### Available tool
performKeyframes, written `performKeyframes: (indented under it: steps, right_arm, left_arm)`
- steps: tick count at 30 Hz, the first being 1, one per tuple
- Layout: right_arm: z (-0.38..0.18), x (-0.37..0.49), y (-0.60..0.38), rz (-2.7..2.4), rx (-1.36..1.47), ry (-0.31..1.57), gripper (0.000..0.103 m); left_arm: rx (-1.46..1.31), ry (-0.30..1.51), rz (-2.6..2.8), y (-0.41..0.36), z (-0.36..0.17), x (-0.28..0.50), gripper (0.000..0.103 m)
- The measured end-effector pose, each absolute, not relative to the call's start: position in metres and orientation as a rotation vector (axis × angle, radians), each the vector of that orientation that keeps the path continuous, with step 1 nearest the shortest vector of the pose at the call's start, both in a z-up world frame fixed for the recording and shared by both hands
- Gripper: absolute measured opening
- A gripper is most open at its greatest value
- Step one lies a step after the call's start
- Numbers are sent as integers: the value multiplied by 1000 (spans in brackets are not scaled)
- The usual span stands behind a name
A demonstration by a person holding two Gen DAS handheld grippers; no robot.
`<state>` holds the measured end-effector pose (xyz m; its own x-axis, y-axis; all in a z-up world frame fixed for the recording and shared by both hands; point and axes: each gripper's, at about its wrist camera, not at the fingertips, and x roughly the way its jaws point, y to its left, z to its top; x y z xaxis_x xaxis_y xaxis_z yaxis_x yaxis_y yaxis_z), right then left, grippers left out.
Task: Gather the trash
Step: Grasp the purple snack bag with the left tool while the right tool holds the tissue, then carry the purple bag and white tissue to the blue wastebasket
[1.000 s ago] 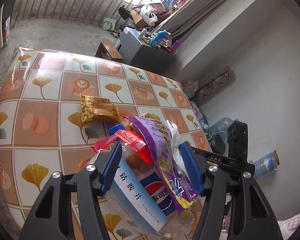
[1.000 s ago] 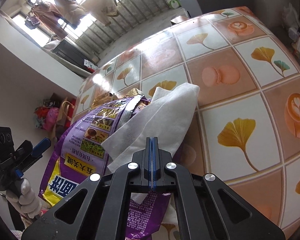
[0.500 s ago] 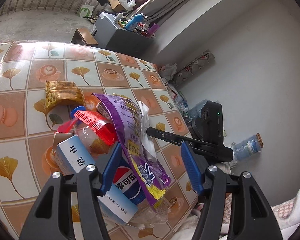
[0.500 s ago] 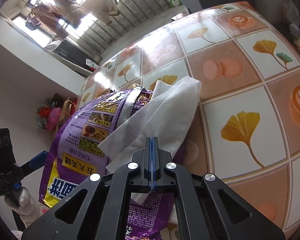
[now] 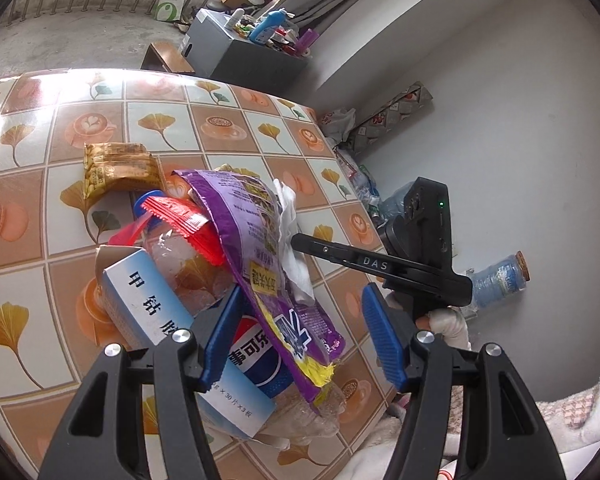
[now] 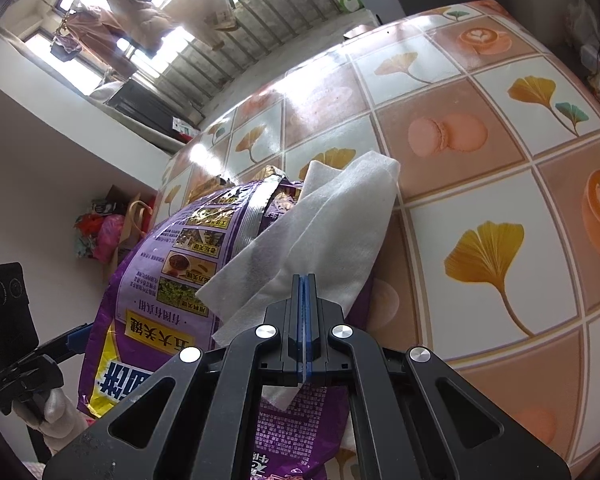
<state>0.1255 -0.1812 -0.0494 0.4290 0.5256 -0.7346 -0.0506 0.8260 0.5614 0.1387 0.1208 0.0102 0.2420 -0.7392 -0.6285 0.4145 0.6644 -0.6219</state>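
Trash is heaped on the tiled surface (image 5: 100,92): a purple snack bag (image 5: 256,248) leans on a crushed Pepsi bottle (image 5: 256,364), beside a white-blue box (image 5: 160,316) printed "30片×3板". Left gripper (image 5: 300,332) straddles the bottle, jaws apart. Right gripper (image 6: 304,280), "DAS" on its finger, pinches a white tissue (image 6: 332,228) against the purple bag.

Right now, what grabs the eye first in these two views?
The heap of trash mid-table: a large purple foil snack bag draped over a crushed clear Pepsi bottle and a white-and-blue medicine box. The right gripper is shut on a white tissue; the left gripper stands open around the heap.
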Motion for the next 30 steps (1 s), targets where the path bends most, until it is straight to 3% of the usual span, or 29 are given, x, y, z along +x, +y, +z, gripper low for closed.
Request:
performKeyframes:
  steps: [8,16,19,30]
  right_arm:
    - [-52,125,-181,379,509,1071,0]
    - [-54,122,-188,385,537,1070,0]
    - [-49,118,-194,386,541,1049,0]
    - [-24,95,-244,332,612,912,0]
  left_arm:
    - [-330,998,-864,105,24,133,58]
    - [-287,1059,-767,87,6,150,15]
    - [-288,1038,-777,84,10,149,8]
    - [-240,933,-770,73,36,141,2]
